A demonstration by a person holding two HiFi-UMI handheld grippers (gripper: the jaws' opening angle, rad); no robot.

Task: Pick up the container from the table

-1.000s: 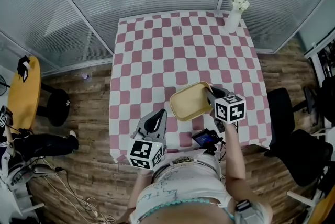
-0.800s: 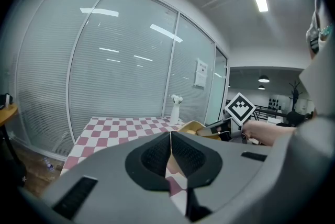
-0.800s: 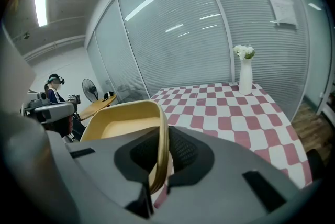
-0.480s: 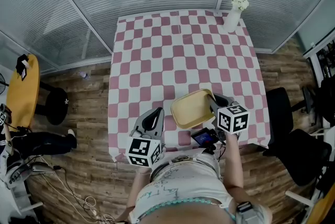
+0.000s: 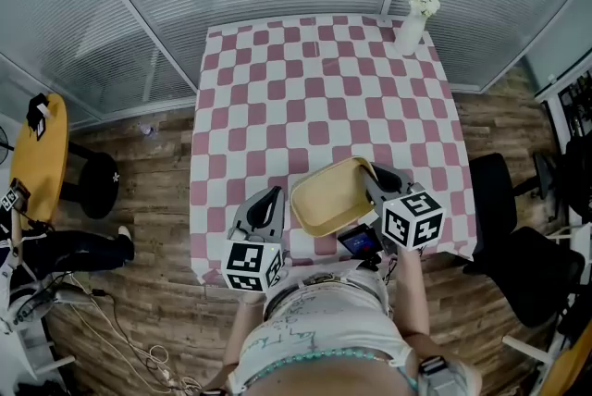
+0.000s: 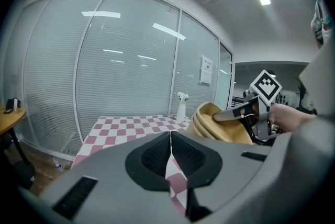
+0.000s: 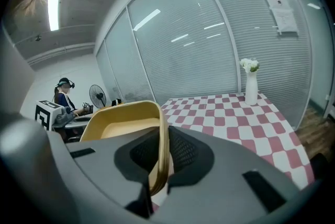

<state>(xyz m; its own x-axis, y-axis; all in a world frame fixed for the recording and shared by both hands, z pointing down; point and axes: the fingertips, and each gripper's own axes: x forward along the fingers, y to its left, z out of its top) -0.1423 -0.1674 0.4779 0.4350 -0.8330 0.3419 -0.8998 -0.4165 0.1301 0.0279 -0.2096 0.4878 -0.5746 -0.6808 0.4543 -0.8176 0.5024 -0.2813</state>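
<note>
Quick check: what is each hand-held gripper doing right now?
Left hand-held gripper: closed, empty.
Right hand-held gripper: closed on the container, at its rim.

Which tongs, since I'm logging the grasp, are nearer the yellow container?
Right. The right tongs are clamped on the container rim; the left tongs, shut and empty, sit apart, to its left in the head view.

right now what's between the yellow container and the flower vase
Only bare checked tablecloth lies between the yellow container and the flower vase, seen in the head view.
</note>
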